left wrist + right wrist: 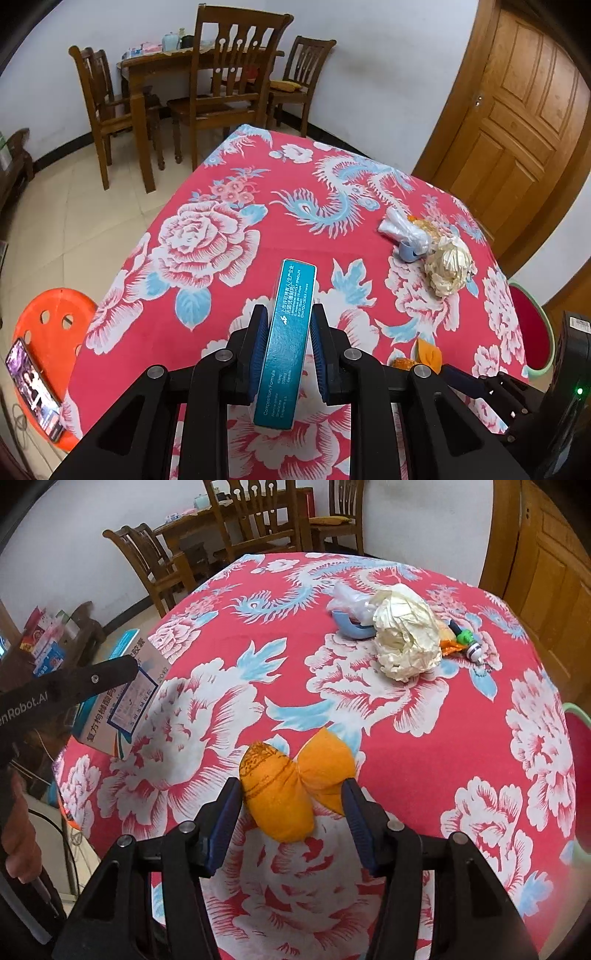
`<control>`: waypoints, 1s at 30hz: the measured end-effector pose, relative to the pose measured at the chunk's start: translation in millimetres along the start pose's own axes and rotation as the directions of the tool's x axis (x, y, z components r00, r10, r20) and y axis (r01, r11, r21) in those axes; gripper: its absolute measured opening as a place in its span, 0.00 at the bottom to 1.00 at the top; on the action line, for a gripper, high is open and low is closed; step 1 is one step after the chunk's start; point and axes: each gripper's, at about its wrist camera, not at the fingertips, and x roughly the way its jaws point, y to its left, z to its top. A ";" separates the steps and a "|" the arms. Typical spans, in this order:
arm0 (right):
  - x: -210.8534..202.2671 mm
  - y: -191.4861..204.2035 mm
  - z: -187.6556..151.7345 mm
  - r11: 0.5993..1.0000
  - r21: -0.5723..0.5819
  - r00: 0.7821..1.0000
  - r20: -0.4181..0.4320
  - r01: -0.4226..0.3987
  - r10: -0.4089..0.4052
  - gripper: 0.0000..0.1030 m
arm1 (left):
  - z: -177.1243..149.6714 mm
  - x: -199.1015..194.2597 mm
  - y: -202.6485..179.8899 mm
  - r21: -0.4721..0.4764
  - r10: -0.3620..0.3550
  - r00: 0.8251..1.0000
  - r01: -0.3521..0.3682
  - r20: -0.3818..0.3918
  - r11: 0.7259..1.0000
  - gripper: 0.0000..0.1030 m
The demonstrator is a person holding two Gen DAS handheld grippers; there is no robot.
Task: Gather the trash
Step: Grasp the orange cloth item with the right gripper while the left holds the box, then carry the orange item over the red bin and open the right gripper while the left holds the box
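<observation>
My left gripper [287,317] is shut on a teal medicine box [287,343], held on edge above the red floral tablecloth [221,229]. The box also shows at the left of the right wrist view [125,698]. My right gripper [291,797] is open, its pads on either side of an orange peel [291,794] lying on the cloth; whether they touch it is unclear. Farther off lie a crumpled cream paper ball [406,642], a clear plastic bag [351,602], a blue plastic piece [349,626] and a small green-and-white toy [469,644].
A red bin with a green rim [532,332] stands at the table's right edge. An orange stool [55,332] with a phone [33,391] on it is at the left. A wooden dining table and chairs [221,74] stand behind, and a wooden door [517,110] at the right.
</observation>
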 end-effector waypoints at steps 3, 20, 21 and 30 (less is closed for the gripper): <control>-1.2 1.3 -1.3 1.000 -0.013 1.000 0.009 -0.008 0.008 0.41 | -0.8 1.1 -3.1 0.007 -0.004 1.000 0.004 -0.003 1.000 0.22; -45.1 -30.4 3.4 0.998 0.051 0.990 0.137 0.024 -0.031 0.32 | 2.1 0.1 -32.5 0.065 -0.041 0.999 0.041 0.003 0.997 0.22; -48.1 -35.0 4.2 0.998 0.062 0.989 0.144 0.030 -0.038 0.32 | 3.0 -0.1 -35.0 0.070 -0.045 0.999 0.044 0.005 0.997 0.22; -69.4 -68.2 8.6 0.989 0.136 0.978 0.190 0.062 -0.088 0.32 | 8.5 -3.3 -67.9 0.133 -0.091 0.996 0.088 0.016 0.987 0.22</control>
